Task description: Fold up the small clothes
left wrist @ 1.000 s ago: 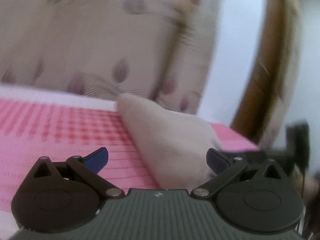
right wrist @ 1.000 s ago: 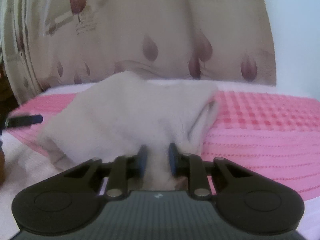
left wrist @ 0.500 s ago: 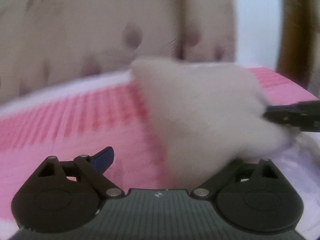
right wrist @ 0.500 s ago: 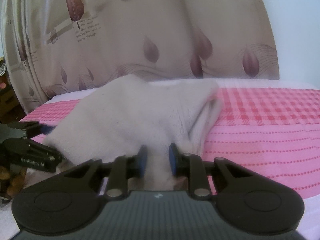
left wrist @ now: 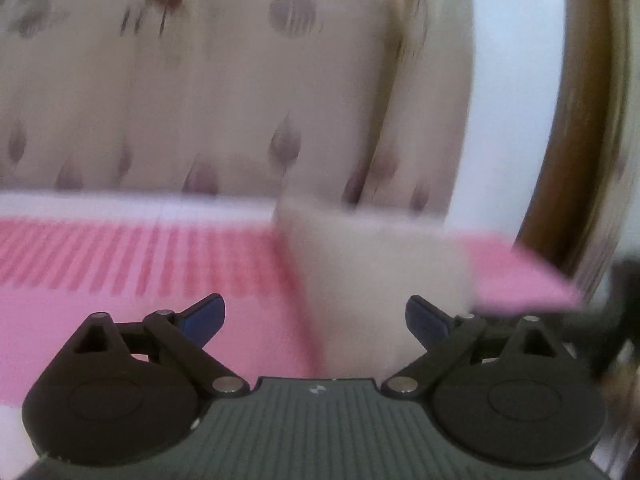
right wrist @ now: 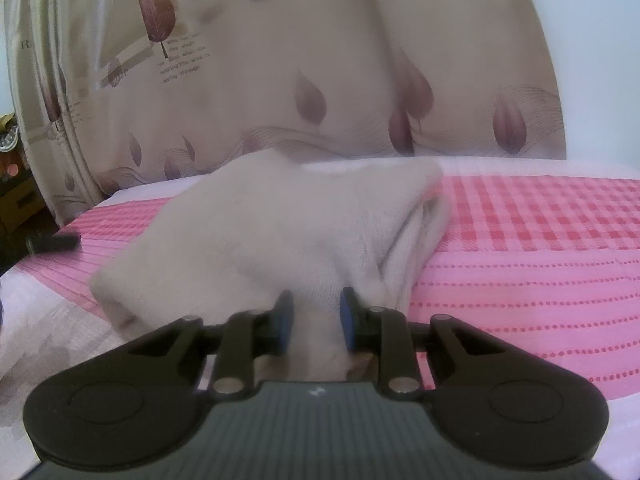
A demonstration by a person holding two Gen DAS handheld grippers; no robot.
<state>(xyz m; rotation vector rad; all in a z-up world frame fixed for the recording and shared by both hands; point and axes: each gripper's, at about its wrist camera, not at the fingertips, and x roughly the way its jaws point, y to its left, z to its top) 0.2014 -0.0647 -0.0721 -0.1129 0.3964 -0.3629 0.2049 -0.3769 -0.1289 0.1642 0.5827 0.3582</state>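
Observation:
A cream garment (right wrist: 280,232) lies bunched on the pink checked bedspread (right wrist: 520,280). My right gripper (right wrist: 316,308) is shut on a pinched fold at the garment's near edge, and the cloth rises between the blue pads. In the blurred left wrist view the same garment (left wrist: 372,264) sits just beyond my left gripper (left wrist: 314,306). That gripper stands wide open, with both blue fingertips (left wrist: 208,312) free of the cloth. A dark tip of the left gripper (right wrist: 56,242) shows at the left edge of the right wrist view.
A beige curtain with leaf prints (right wrist: 280,60) hangs behind the bed. A wooden frame (left wrist: 568,160) and a white wall (left wrist: 512,100) stand to the right in the left wrist view. The bedspread (left wrist: 120,280) stretches left of the garment.
The left gripper pulled back from the garment, so both its fingertips show again, and it moved toward the left edge in the right wrist view. The right gripper kept its hold.

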